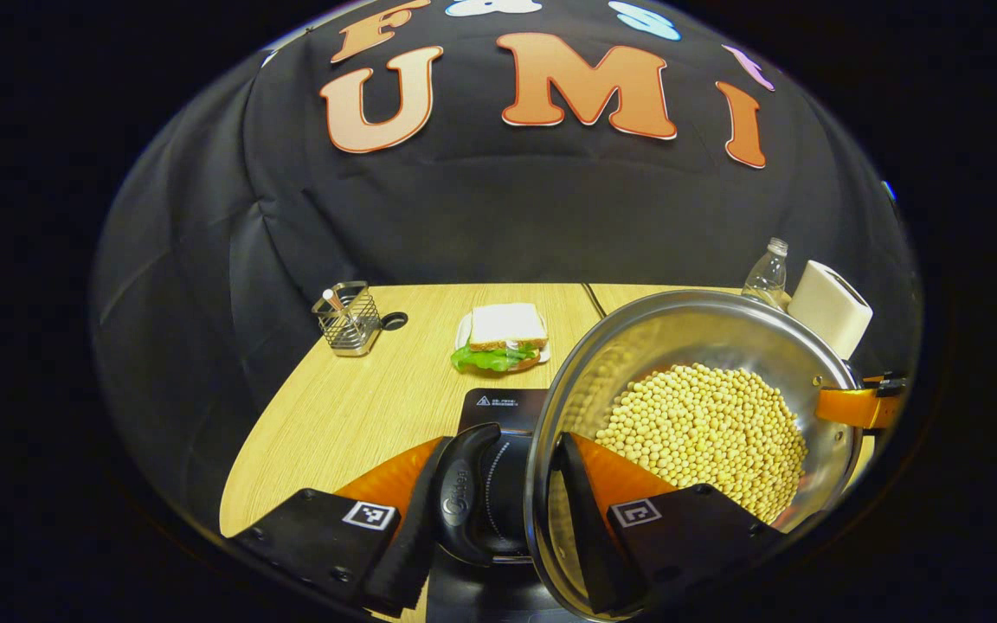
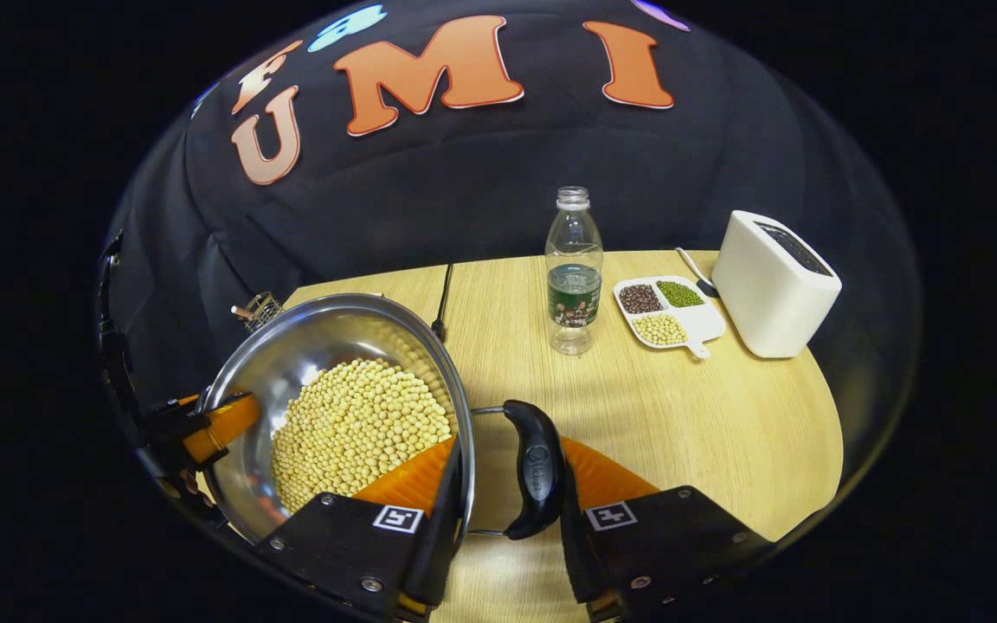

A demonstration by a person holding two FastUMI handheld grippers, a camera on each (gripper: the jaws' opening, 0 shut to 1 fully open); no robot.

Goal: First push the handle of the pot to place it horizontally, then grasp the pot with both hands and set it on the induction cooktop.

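Note:
A steel pot point(image 1: 680, 346) full of yellow soybeans point(image 1: 706, 433) is held between both grippers. My left gripper point(image 1: 498, 484) is shut on the pot's black side handle point(image 1: 468, 493), with one finger outside the handle and the other inside the rim. The black induction cooktop point(image 1: 503, 402) lies just under that handle; I cannot tell whether the pot touches it. My right gripper point(image 2: 511, 476) is shut on the opposite black handle point(image 2: 537, 472), one finger inside the pot point(image 2: 317, 346) over the beans point(image 2: 351, 428). Each gripper also appears across the pot: the right gripper point(image 1: 862, 405) and the left gripper point(image 2: 204, 431).
On the wooden table point(image 2: 723, 415) stand a plastic bottle point(image 2: 574, 272), a divided dish of beans point(image 2: 667, 311) and a white appliance point(image 2: 775, 281). A sandwich on a plate point(image 1: 503, 342) and a wire holder point(image 1: 347, 320) sit at the back left. A cable point(image 2: 444, 298) runs backward.

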